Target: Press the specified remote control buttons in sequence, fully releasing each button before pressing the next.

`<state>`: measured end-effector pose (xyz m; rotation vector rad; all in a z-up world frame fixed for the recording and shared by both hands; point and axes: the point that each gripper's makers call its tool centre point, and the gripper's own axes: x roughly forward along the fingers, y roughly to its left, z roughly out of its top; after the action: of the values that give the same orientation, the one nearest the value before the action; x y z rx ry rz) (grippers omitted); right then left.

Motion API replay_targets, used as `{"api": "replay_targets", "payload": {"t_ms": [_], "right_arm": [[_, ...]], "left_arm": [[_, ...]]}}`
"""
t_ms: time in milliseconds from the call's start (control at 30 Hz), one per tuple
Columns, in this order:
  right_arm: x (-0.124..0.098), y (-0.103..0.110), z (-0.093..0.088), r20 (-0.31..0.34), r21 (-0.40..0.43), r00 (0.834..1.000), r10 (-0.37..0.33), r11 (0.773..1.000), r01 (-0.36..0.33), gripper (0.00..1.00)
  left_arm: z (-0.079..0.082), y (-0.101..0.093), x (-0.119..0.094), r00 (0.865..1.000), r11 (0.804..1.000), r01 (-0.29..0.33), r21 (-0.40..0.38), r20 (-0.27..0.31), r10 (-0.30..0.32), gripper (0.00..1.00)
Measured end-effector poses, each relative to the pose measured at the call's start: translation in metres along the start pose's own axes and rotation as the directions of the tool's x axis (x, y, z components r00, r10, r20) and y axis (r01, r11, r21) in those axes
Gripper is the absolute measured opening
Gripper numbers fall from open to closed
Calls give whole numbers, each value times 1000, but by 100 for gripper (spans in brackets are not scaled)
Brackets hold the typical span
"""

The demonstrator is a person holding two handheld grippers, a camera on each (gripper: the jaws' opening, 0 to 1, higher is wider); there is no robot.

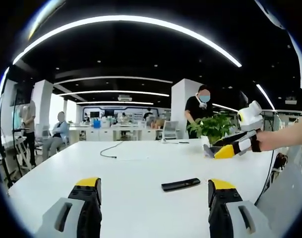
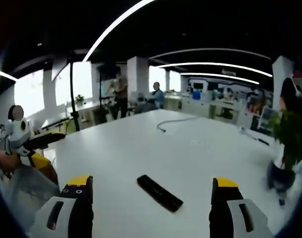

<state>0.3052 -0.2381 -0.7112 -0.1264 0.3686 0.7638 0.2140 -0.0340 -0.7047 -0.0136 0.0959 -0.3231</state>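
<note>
one slim black plastic remote control lies flat on the smooth white tabletop, near its edge. the left hand-held gripper and right hand-held gripper hover above it, yellow-tipped jaws spread wide. one thin black cable lies farther off.

The remote control's buttons are too small to tell; the plant is blurred.
</note>
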Motion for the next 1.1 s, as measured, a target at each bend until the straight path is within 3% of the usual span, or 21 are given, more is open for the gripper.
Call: {"api": "replay_targets", "payload": {"t_ms": [567,700,800,1100], "right_arm": [[-48,10,-27,54,46,995,-78,996,76,99],[-61,11,-22,122,16,986,-117,993,116,98],[-68,12,-23,138,10,981,-133,991,133,98],[-83,9,-27,138,30,975,-176,984,173,96]], "left_arm": [[-2,-1,0,1000,1000,0,9,-15,0,91],[-3,-1,1,1000,1000,1,11,-19,0,91],[-4,-1,1,1000,1000,0,13,-23,0,91],[-7,1,2,999,1000,-3,22,-35,4,90]]}}
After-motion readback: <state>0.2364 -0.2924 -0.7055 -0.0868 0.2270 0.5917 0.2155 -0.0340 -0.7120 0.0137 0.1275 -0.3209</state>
